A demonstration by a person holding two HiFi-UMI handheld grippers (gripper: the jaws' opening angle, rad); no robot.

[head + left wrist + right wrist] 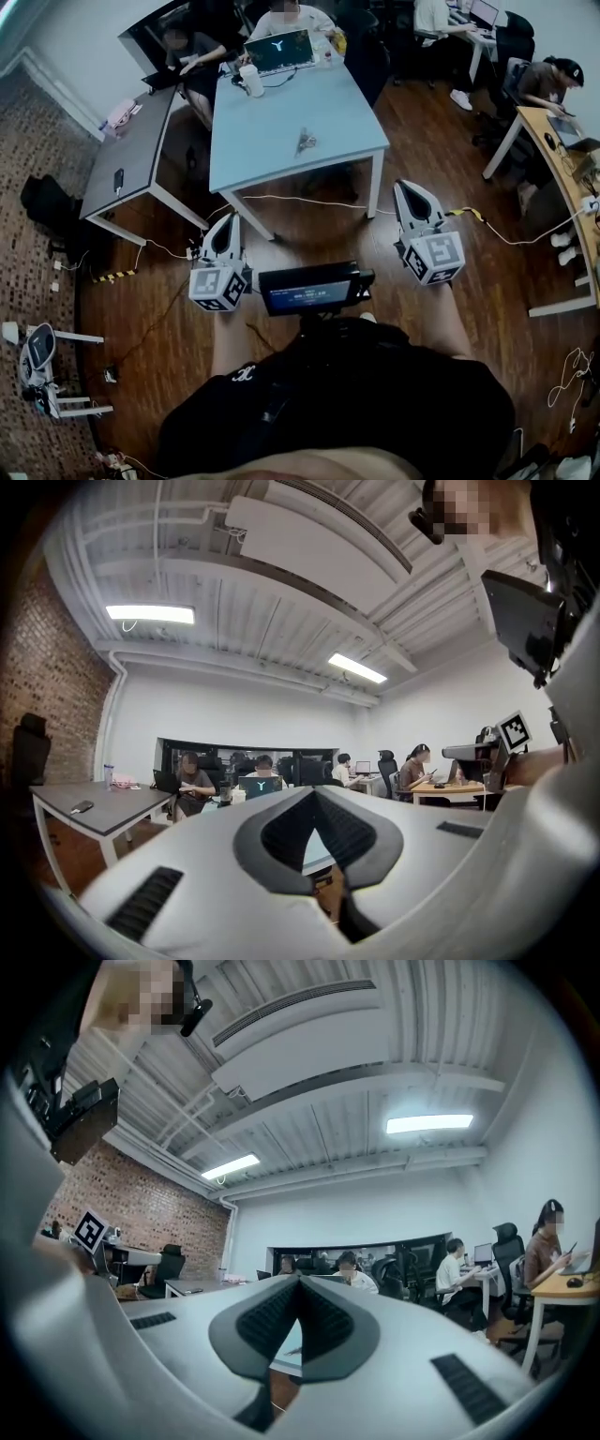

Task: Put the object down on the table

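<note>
The left gripper (314,795) is held low in front of the person, short of the desk. Its jaws meet at the tips with nothing between them. The left gripper view looks out past the closed pads to the far end of the room.

Ahead stands the light-blue desk (272,122). The only small loose thing on it is the object (305,142), which lies near the middle, a little toward the near edge and well apart from both grippers. It already lies on the desk top, so the putting-down looks finished, or not yet begun. A laptop (279,50) sits at the far edge, with a white cup (252,80) beside it toward the far left corner.

The object shows as a small greyish shape with thin parts, too small to name. It is probably light and unlikely to strain a grip. If it is metal, it may be hard and a little slippery between the pads. It lies low and flat, so the likely hold is across its narrowest part. The jaws would need only a narrow opening and would have to come down close to the desk top.

The right gripper (298,1283) is at the same low height on the other side. It is also closed on nothing, its ribbed pads pressed together.
</note>
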